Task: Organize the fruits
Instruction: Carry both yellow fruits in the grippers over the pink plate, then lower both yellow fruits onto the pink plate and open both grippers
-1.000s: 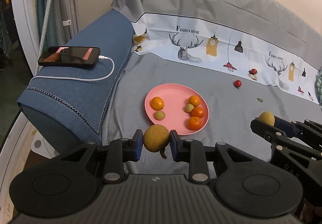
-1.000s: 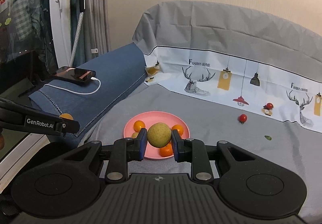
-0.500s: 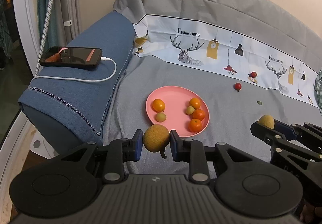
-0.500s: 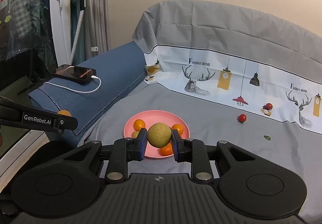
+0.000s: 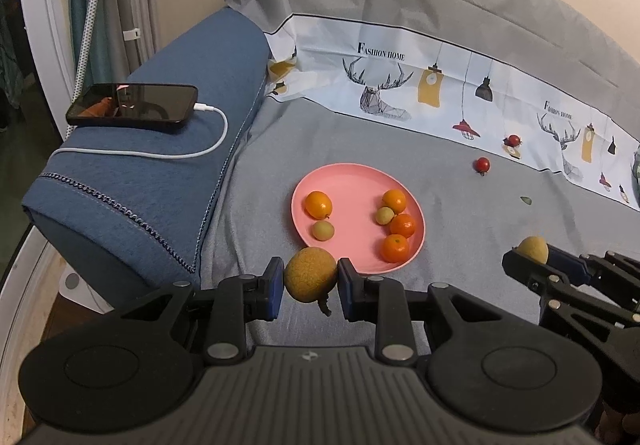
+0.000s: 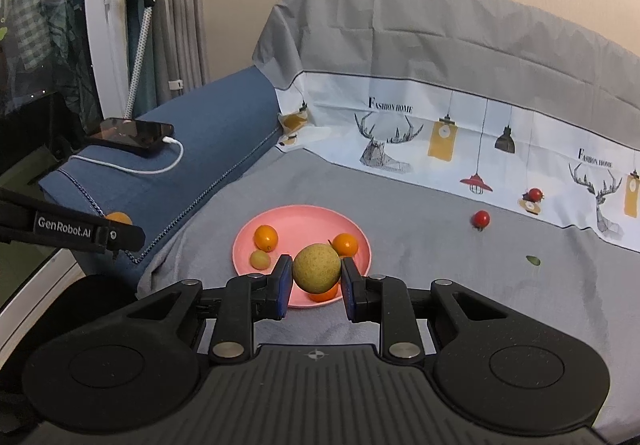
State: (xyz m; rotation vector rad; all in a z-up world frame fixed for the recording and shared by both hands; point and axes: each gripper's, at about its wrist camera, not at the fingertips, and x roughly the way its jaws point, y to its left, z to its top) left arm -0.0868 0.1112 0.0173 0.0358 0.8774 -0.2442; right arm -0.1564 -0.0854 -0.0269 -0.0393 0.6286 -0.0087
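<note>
My left gripper (image 5: 311,285) is shut on a round yellow-brown fruit (image 5: 310,272) with a short stem, held just in front of the near rim of the pink plate (image 5: 352,185). Several small oranges (image 5: 319,204) and two small green fruits (image 5: 323,230) lie on that plate. My right gripper (image 6: 316,282) is shut on a round yellow-green fruit (image 6: 316,266), held over the pink plate's (image 6: 304,217) near edge. In the left wrist view the right gripper (image 5: 530,258) shows at the right with its fruit (image 5: 533,247). In the right wrist view the left gripper (image 6: 120,232) shows at the far left.
A phone (image 5: 132,107) on a white charging cable (image 5: 216,141) lies on the blue cushion (image 5: 160,181) to the left. Two cherry tomatoes (image 5: 482,164) (image 5: 513,140) and a green leaf scrap (image 5: 526,200) lie on the grey cloth (image 5: 460,213) at the right. The cushion drops off at its left edge.
</note>
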